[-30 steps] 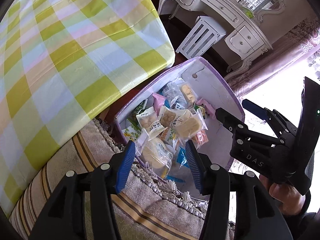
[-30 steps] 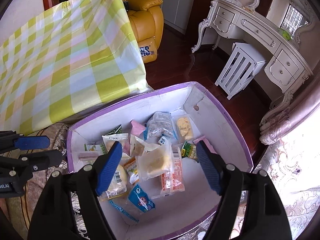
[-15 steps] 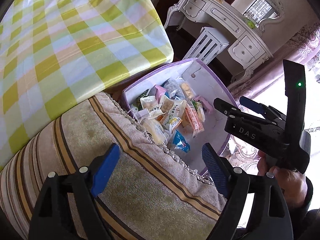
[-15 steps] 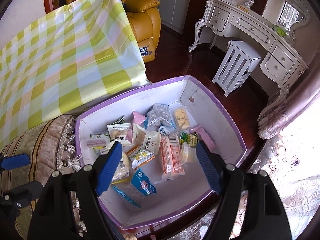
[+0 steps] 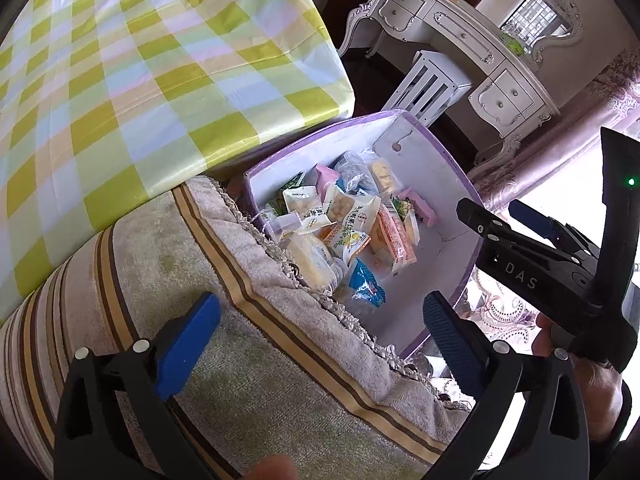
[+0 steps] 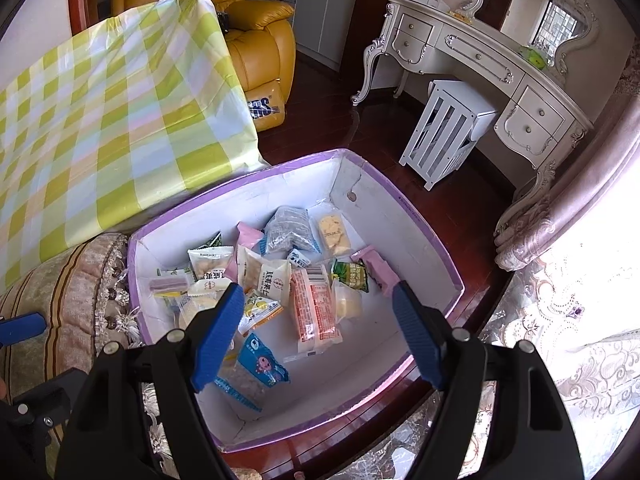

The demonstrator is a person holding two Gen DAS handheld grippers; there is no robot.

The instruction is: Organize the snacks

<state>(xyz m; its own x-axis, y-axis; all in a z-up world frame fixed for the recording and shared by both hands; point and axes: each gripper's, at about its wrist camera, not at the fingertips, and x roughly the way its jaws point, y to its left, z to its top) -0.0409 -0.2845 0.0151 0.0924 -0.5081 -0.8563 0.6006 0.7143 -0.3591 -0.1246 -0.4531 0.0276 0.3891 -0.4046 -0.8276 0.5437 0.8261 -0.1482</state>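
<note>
A white box with a purple rim (image 6: pixel 424 236) (image 5: pixel 436 148) sits on the dark floor and holds several snack packets, among them a pink-red pack (image 6: pixel 316 312), a white pack with green print (image 6: pixel 266 276) and a blue pack (image 6: pixel 262 362) (image 5: pixel 366 286). My right gripper (image 6: pixel 316 328) is open and empty above the box's near side. My left gripper (image 5: pixel 320 336) is open and empty over a striped cushion (image 5: pixel 160 280), to the left of the box. The right gripper's body shows in the left wrist view (image 5: pixel 532 256).
A table with a green-yellow checked cloth (image 6: pixel 100 100) stands left of the box. A white slatted stool (image 6: pixel 448 128) and an ornate white dresser (image 6: pixel 480 60) stand behind it. A yellow armchair (image 6: pixel 256 28) is at the back. A lace curtain (image 6: pixel 560 320) hangs right.
My left gripper opened, dropped a pale snack packet into the box and drew back over the cushion. My right gripper rose and pulled back a little; a packet has settled among the others.
</note>
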